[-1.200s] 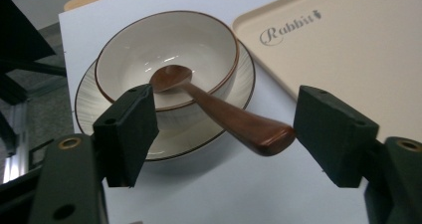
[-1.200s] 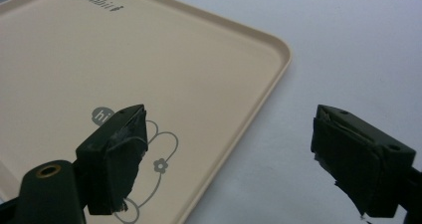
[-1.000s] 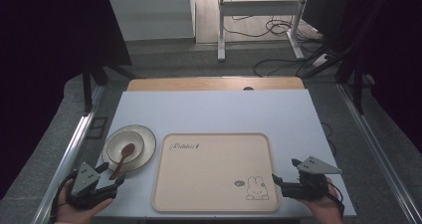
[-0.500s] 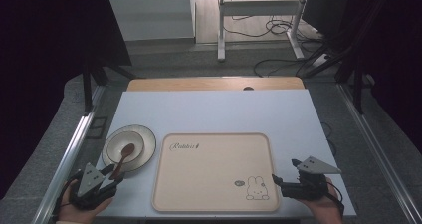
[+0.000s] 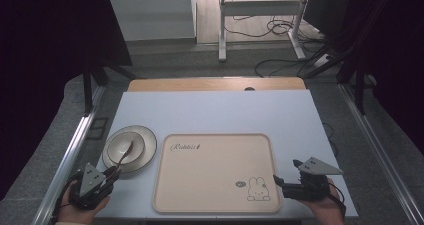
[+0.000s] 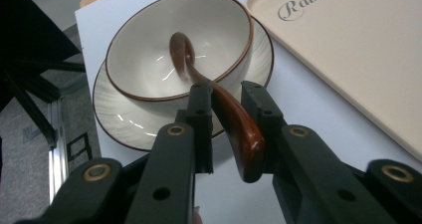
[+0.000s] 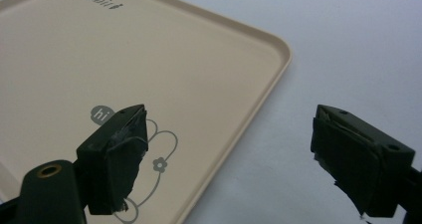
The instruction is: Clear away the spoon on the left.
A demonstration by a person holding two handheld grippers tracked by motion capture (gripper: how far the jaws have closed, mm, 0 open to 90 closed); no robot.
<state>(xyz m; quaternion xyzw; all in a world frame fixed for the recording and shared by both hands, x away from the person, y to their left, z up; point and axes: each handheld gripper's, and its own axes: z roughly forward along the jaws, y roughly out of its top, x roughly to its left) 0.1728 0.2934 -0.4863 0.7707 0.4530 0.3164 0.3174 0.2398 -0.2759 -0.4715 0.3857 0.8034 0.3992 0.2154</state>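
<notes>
Brown spoon [image 6: 234, 119] handle between our left gripper [image 6: 230, 97] jaws, now withdrawn nearer table [image 5: 215, 112] edge; right gripper [image 7: 229, 144] wide open, empty.

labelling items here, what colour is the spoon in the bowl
Glossy reddish brown, seen best in the left gripper view: the spoon leans out of the bowl.

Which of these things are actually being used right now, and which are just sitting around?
In use: left hand-held gripper, jaws either side of the brown spoon; bowl; plate; probably the beige tray.

Just there: open right hand-held gripper, table, floor cables.
</notes>
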